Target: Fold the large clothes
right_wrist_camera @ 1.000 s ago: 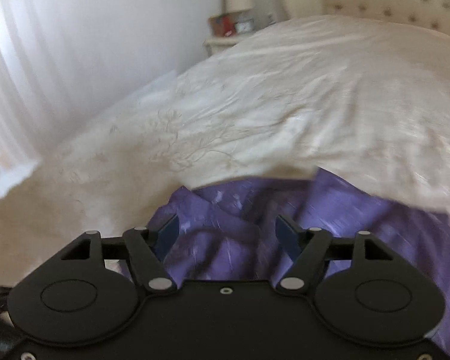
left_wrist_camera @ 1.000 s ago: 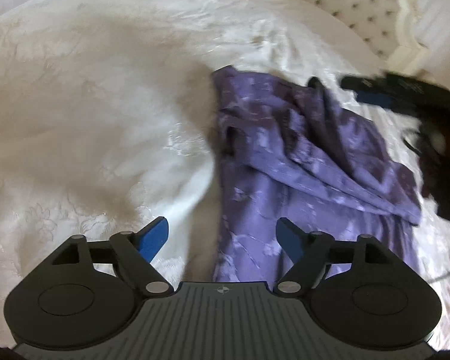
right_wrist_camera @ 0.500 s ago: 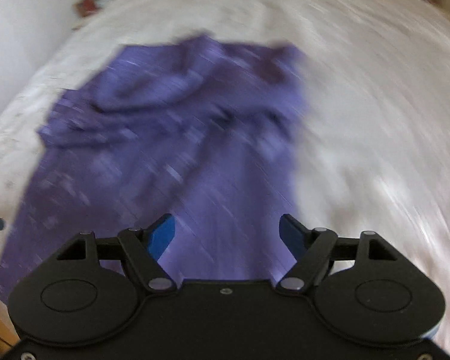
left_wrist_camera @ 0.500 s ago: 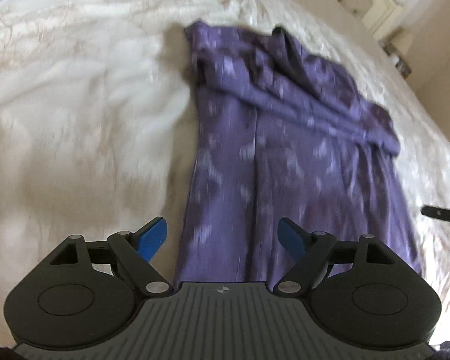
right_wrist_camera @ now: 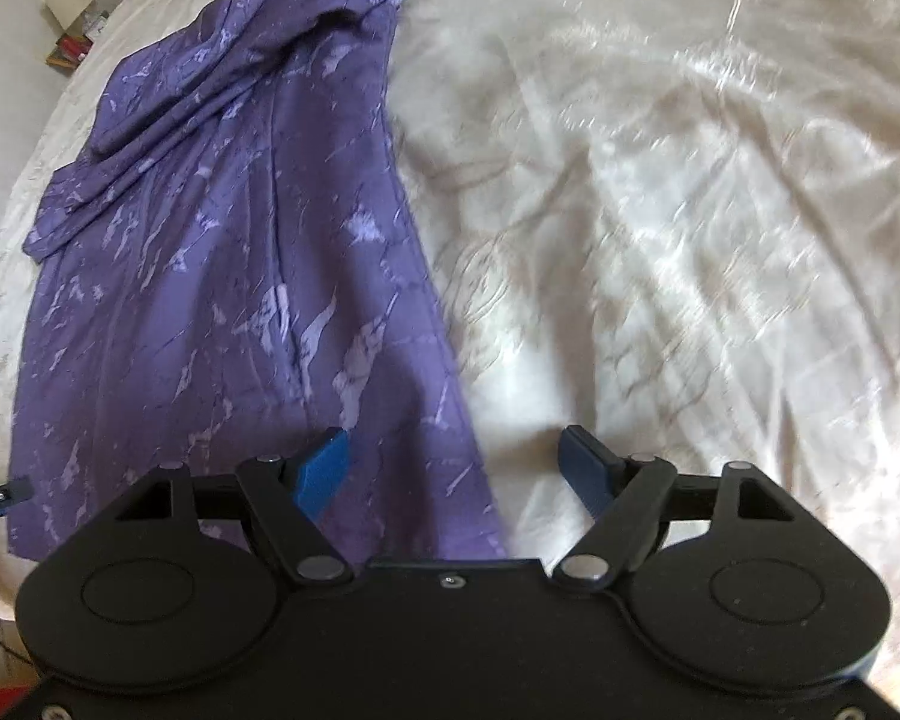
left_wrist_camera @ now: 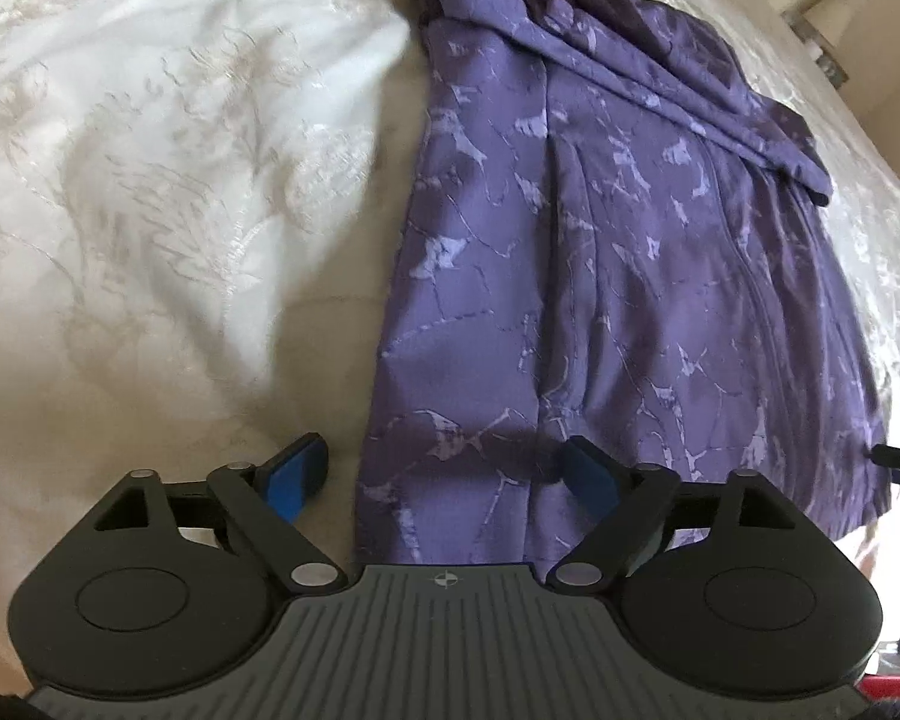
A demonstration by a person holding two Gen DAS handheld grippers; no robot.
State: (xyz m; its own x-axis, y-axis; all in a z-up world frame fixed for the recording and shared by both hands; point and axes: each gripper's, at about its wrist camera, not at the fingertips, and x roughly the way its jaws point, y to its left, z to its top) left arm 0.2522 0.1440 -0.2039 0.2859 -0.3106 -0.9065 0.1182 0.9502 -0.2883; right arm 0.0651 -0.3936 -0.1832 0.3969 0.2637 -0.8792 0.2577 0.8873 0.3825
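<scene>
the purple dress (left_wrist_camera: pixel 576 276) lies lengthwise on the white bedspread (left_wrist_camera: pixel 150 192), its top bunched at the far end and its hem nearest the grippers. the step in hand looks like taking the two hem corners for a fold up toward the top. to do it well, each gripper should pinch right at its own corner, catch all the layers, and lift evenly so the cloth does not skew.

the left gripper (left_wrist_camera: pixel 444 474) hovers low over the hem's left corner, jaws spread wide and holding nothing; its left finger is over the bedspread, its right finger over the cloth. the right gripper (right_wrist_camera: pixel 456 468) is likewise released and empty, straddling the dress's right edge near the hem.
</scene>
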